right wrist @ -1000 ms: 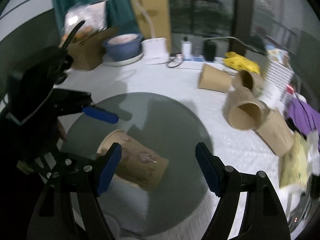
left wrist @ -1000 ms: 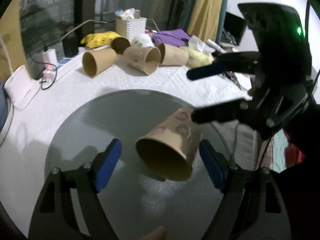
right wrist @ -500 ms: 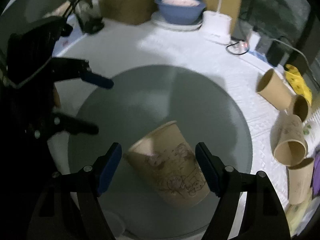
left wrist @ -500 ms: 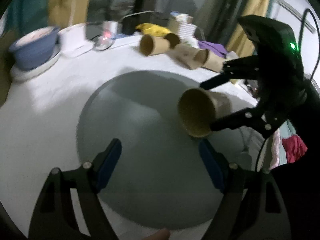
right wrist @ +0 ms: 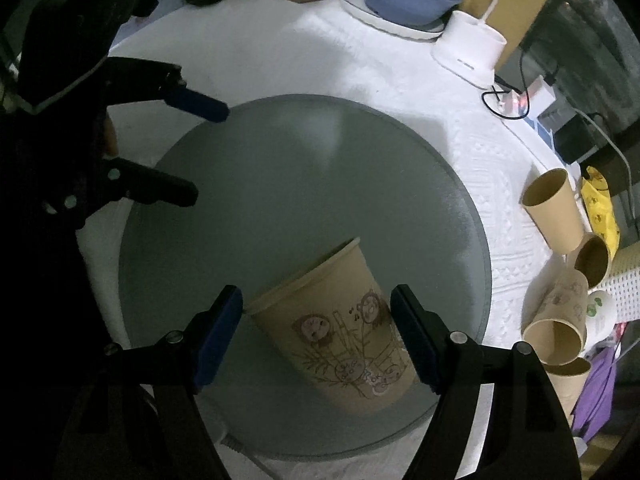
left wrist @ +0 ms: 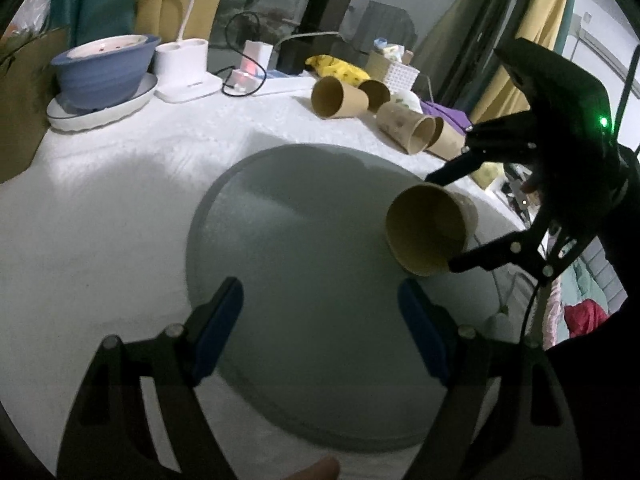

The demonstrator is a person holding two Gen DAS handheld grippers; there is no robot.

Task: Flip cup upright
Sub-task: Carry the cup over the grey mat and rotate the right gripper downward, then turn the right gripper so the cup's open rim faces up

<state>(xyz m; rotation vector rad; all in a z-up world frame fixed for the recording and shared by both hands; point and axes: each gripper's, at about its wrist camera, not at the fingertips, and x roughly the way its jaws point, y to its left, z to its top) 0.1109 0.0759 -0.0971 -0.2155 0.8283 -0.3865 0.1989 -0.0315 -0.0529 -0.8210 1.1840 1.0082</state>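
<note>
A tan paper cup with cartoon prints (right wrist: 340, 332) sits between the blue pads of my right gripper (right wrist: 316, 336), tilted with its mouth up and away, over the round grey glass disc (right wrist: 304, 184). The pads touch its sides. In the left wrist view the same cup (left wrist: 430, 228) shows its open mouth, held by the right gripper's fingers (left wrist: 480, 258) at the disc's right side. My left gripper (left wrist: 320, 328) is open and empty above the disc's near part; it also shows in the right wrist view (right wrist: 200, 148).
Several other paper cups (left wrist: 340, 98) lie on their sides on the white cloth at the back right. A blue bowl on a plate (left wrist: 104, 68), a white lamp base (left wrist: 184, 64), cables and a charger (left wrist: 248, 72) stand at the back.
The right gripper has lifted the cup off the disc and turned it from lying on its side towards mouth-up. The left gripper has drawn back to the left, away from the cup.
</note>
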